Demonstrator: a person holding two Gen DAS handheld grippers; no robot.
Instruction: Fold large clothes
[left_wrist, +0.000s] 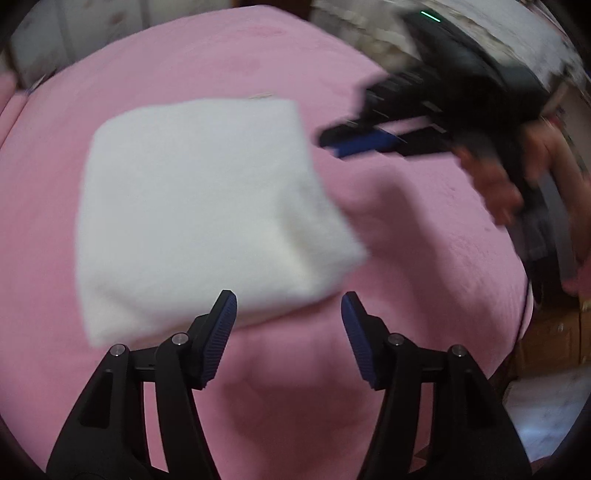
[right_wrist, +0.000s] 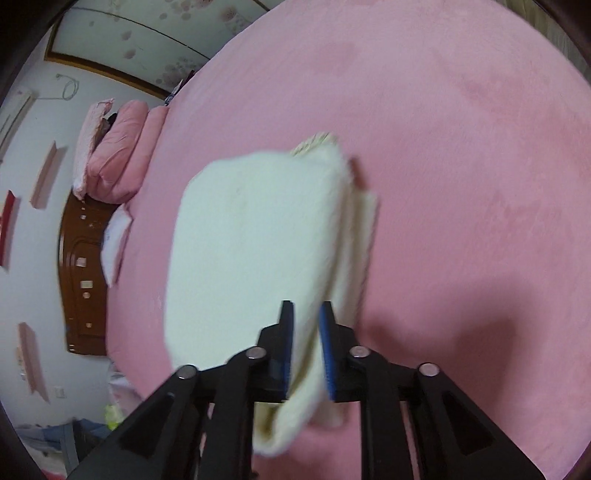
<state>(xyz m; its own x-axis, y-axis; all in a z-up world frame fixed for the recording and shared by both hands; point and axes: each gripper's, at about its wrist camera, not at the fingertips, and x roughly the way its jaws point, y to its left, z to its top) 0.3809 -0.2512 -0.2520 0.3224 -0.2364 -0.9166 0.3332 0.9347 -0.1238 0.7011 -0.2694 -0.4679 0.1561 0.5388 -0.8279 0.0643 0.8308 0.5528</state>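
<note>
A folded white fleece garment (left_wrist: 199, 206) lies on the pink bed cover (left_wrist: 369, 221). My left gripper (left_wrist: 289, 306) is open and empty, just short of the garment's near edge. My right gripper (right_wrist: 306, 314) is shut on the folded garment (right_wrist: 258, 236), with several cream layers pinched between its blue pads. In the left wrist view the right gripper (left_wrist: 334, 142) shows blurred at the upper right, held by a hand (left_wrist: 498, 184), and there it looks apart from the garment's right edge.
Pink pillows (right_wrist: 118, 158) and a dark wooden headboard (right_wrist: 79, 280) sit at the bed's far end. The bed's edge (left_wrist: 524, 295) drops to a wooden frame and pale floor (left_wrist: 546, 417). Wide pink cover (right_wrist: 461, 166) spreads right of the garment.
</note>
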